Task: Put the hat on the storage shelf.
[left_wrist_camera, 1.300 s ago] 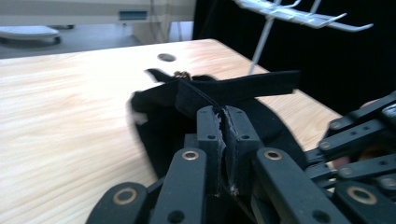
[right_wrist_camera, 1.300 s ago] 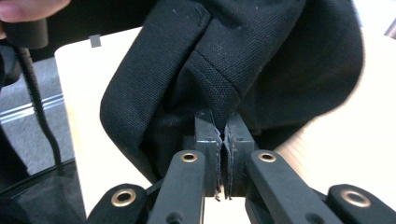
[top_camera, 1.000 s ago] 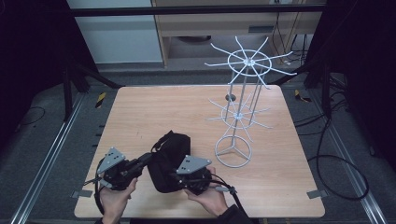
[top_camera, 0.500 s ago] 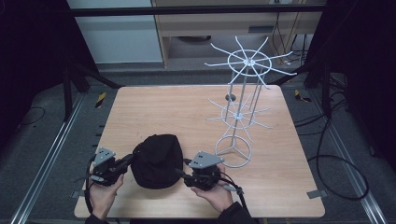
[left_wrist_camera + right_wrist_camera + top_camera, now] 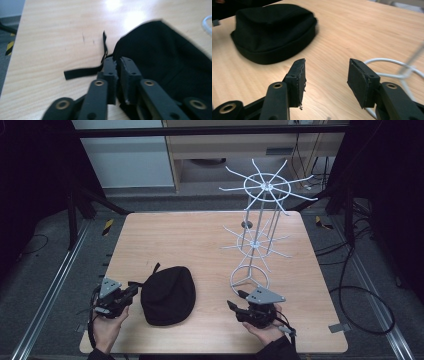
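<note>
From the high view, a black cap [image 5: 168, 295] lies flat on the wooden tabletop [image 5: 190, 240], near the front edge and left of the middle. The left claw [image 5: 131, 291] is at the cap's left side, and the right claw [image 5: 232, 306] rests well apart from the cap, close to the round base of a white wire rack [image 5: 260, 240] that stands on the right half of the tabletop.

In the left gripper view, the left claw [image 5: 118, 65] has its two jaws pressed almost together, right at the cap [image 5: 170, 62] where a thin black strap [image 5: 82, 72] comes out. I cannot tell if cloth is pinched between them or if they only touch the edge.

In the right gripper view, the right claw [image 5: 327, 72] is wide apart and holds nothing. The cap [image 5: 274, 32] sits farther away on the left, and the rack's ring [image 5: 387, 67] curves behind the right jaw.

I think the step in hand is taking hold of the cap, probably to hang it on the rack. The next move calls for a sure grip on the rim and a lift clear of the tabletop, with the right claw coming to help or staying clear of the wire arms.
</note>
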A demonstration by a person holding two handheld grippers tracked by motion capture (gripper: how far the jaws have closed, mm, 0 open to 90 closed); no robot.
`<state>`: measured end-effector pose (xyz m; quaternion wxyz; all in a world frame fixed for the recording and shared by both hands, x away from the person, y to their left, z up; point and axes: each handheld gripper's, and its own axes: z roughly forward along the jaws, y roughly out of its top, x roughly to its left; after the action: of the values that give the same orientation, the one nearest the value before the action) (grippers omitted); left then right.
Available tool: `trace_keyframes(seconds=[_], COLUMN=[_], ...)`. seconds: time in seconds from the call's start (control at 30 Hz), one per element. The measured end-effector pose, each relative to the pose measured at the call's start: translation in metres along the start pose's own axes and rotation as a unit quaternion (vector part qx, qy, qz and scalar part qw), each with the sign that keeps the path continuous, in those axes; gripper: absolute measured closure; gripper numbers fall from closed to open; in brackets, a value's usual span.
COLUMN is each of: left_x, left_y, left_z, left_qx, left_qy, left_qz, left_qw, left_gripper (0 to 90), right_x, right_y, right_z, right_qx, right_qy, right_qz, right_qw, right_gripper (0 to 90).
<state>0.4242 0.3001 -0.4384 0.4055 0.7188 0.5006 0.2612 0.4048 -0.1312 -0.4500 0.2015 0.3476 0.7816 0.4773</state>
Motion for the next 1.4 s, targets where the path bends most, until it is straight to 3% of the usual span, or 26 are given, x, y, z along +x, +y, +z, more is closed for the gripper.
trace_keyframes(seconds=[0.13,0.23,0.3,0.33,0.53,0.63,0.73,0.93,0.97,1.1,1.3,1.4], left_x=[-0.008,-0.014,-0.021,-0.026,-0.046,-0.052,-0.062,-0.067,-0.067,-0.067,-0.074,-0.077], left_y=[0.012,0.017,0.023,0.028,0.036,0.038,0.043,0.041,0.038,0.033,0.026,0.023], left_z=[-0.009,-0.011,-0.010,-0.007,0.008,0.014,0.026,0.040,0.044,0.049,0.061,0.067], left_qx=[-0.013,-0.014,-0.008,0.003,0.026,0.037,0.054,0.080,0.093,0.101,0.130,0.144], left_qy=[-0.014,-0.013,-0.018,-0.024,-0.031,-0.036,-0.036,-0.032,-0.028,-0.028,-0.029,-0.019], left_qz=[0.003,0.012,0.022,0.032,0.062,0.064,0.078,0.088,0.094,0.096,0.114,0.125], left_qw=[0.9998,0.9998,0.9996,0.9992,0.9973,0.9967,0.9948,0.9924,0.9908,0.9898,0.9845,0.9815], left_gripper=[69.8,64.4,60.2,56.1,49.8,48.4,47.3,50.9,50.8,50.4,45.2,42.8], right_x=[-0.014,-0.022,-0.028,-0.034,-0.053,-0.058,-0.065,-0.069,-0.069,-0.069,-0.069,-0.070], right_y=[-0.006,-0.012,-0.016,-0.021,-0.033,-0.036,-0.041,-0.045,-0.046,-0.047,-0.048,-0.048], right_z=[-0.012,-0.019,-0.024,-0.029,-0.043,-0.045,-0.048,-0.048,-0.047,-0.046,-0.043,-0.042], right_qx=[-0.005,-0.003,-0.002,0.001,0.007,0.009,0.017,0.026,0.029,0.034,0.040,0.046], right_qy=[-0.025,-0.040,-0.048,-0.064,-0.090,-0.094,-0.102,-0.106,-0.108,-0.107,-0.107,-0.106], right_qz=[0.008,0.015,0.022,0.024,0.041,0.045,0.050,0.055,0.051,0.056,0.051,0.054], right_qw=[0.9996,0.9991,0.9986,0.9977,0.9951,0.9945,0.9934,0.9924,0.9924,0.9921,0.9921,0.9919], right_gripper=[45.5,44.3,43.2,42.0,39.1,38.4,37.9,36.2,35.7,35.4,34.7,34.4])
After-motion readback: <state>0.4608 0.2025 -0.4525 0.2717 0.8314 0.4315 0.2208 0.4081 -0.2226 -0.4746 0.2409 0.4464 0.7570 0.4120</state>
